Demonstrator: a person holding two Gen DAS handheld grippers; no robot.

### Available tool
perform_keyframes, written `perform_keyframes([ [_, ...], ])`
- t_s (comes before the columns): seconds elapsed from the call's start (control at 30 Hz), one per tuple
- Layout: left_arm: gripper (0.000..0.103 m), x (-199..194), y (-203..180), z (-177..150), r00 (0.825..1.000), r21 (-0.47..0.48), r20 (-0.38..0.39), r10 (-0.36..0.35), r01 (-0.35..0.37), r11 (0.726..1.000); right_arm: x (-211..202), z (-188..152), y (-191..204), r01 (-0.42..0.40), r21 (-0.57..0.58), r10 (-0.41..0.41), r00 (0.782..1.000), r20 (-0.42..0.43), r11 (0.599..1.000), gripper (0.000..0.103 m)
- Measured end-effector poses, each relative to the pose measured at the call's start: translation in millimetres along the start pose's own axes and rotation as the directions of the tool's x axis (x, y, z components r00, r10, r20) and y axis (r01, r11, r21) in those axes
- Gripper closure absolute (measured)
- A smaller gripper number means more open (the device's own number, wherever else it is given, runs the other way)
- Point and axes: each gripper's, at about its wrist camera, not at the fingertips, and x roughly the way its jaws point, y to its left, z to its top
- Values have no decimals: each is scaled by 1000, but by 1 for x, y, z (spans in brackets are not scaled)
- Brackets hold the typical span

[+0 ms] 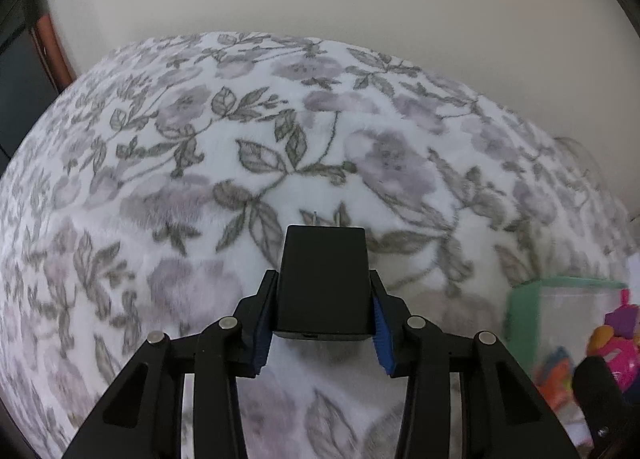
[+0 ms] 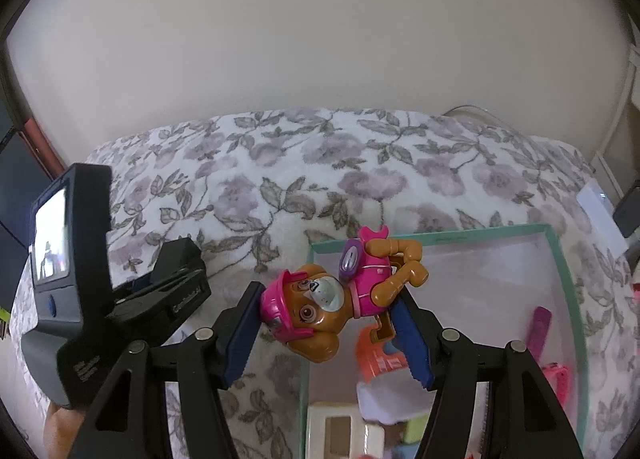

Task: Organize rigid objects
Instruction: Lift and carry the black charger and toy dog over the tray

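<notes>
My left gripper [image 1: 323,295] is shut on a black plug adapter [image 1: 323,279], its two prongs pointing away, held above the floral blanket [image 1: 200,179]. My right gripper [image 2: 328,323] is shut on a brown toy dog in a pink outfit [image 2: 320,299], held over the left rim of a green-edged clear box [image 2: 568,279]. The box also shows in the left wrist view [image 1: 524,315] at the lower right. The left gripper's body and camera screen [image 2: 72,279] show at the left of the right wrist view.
The box holds several toys: an orange piece [image 2: 380,359], a pink stick [image 2: 540,331], a cream frame [image 2: 340,435]. A white card [image 2: 596,207] and a dark device [image 2: 630,211] lie at the far right. A pale wall [image 2: 320,39] stands behind the bed.
</notes>
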Motion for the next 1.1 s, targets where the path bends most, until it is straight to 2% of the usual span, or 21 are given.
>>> perform_keyframes([
  [0.2, 59, -44, -5, -5, 1000, -11, 20, -13, 13, 1000, -31, -1, -10, -7, 49, 7, 1000, 9, 999, 37],
  [0.4, 59, -103, -10, -10, 997, -39, 48, -60, 62, 997, -74, -8, -16, -13, 75, 10, 999, 47, 997, 37],
  [0.7, 59, -182, -34, -41, 987, 3, 122, -105, 106, 994, -136, -34, -43, 12, 147, -28, 994, 109, 989, 37],
  [0.83, 59, -197, -43, -62, 981, 11, 141, -129, 129, 992, -155, -47, -53, 60, 171, -80, 991, 110, 983, 37],
  [1.1, 59, -202, -59, -107, 977, 18, 85, -197, 196, 980, -174, -69, -68, 114, 204, -135, 987, 93, 972, 37],
])
